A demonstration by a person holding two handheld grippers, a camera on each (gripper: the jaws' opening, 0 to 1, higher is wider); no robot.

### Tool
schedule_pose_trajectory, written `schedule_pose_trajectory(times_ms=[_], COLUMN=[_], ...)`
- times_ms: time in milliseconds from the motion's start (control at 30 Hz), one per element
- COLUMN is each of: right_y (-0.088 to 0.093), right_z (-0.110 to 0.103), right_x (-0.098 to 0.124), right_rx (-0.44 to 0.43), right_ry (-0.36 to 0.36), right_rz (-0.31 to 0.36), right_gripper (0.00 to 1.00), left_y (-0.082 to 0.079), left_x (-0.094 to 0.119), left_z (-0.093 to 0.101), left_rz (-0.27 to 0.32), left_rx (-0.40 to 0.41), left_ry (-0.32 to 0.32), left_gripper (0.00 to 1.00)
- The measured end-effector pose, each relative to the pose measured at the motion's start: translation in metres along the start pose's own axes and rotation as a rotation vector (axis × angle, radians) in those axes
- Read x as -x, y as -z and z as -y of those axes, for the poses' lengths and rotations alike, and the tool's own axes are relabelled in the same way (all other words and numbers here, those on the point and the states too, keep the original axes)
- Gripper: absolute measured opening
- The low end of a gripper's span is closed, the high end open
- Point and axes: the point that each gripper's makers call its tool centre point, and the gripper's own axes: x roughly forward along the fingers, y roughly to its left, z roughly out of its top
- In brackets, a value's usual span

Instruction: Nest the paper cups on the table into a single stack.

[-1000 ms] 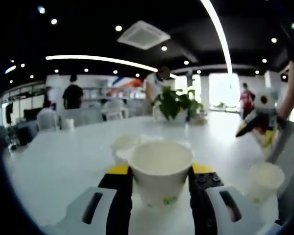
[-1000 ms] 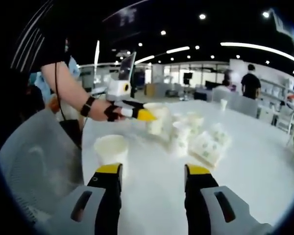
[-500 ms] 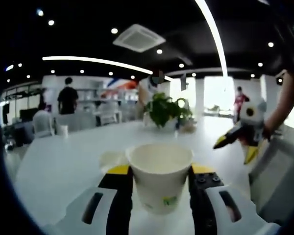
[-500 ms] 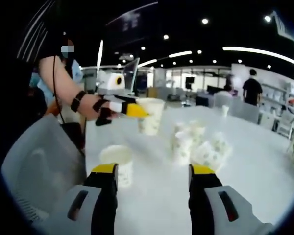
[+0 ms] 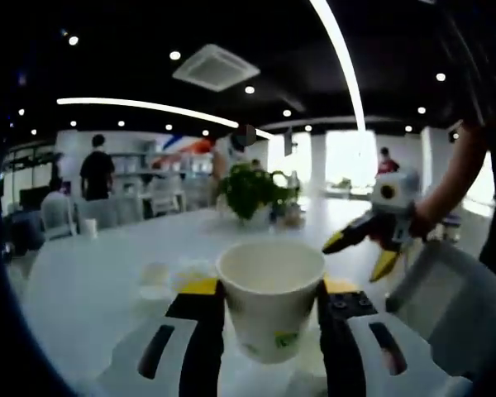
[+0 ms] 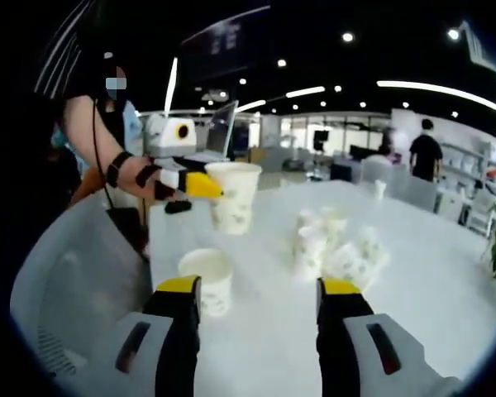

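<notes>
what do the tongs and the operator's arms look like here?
Left tongs and right tongs: black jaws, yellow tips, grey slotted shells. From the right gripper view, the left unit carries a white box. The person's forearm is bare, with a black wristband, a black strap and a thin dark cable.

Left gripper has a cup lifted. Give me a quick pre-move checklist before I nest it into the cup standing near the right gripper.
1. Held cup clamped between left gripper jaws: ok.
2. Held cup upright, mouth up: ok.
3. Target cup upright on the table: ok.
4. Right gripper open, holding nothing: ok.
5. Held cup directly over target cup: not ok, offset.
6. Target cup empty inside: cannot tell.
</notes>
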Motion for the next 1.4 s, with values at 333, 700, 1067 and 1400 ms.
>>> schedule_pose_trajectory(times_ms=[333,700,1067,1400], right_y=[0.001,0.000,0.007,0.011], right_z=[-0.006,-0.005,-0.012,-0.017], right_x=[0.001,0.003,0.005,0.005], right_rx=[-0.003,0.004,-0.005,0.015], right_ry=[-0.003,-0.005,-0.019,-0.042], right_rz=[-0.015,-0.021,-0.036,-0.052], right_gripper=[0.52,0.52,0.51,0.51], left_y=[0.000,0.015,0.034,0.039], left_x=[-0.002,-0.004,-0.007,-0.010], left_z=[0.023,0.041,0.049,0.052], left_rz=[0.021,0.004,-0.019,-0.027], left_rx=[0.023,0.039,0.051,0.053], left_ry=[0.031,0.069,0.091,0.106], left_gripper=[0.43,0.43,0.43,0.43])
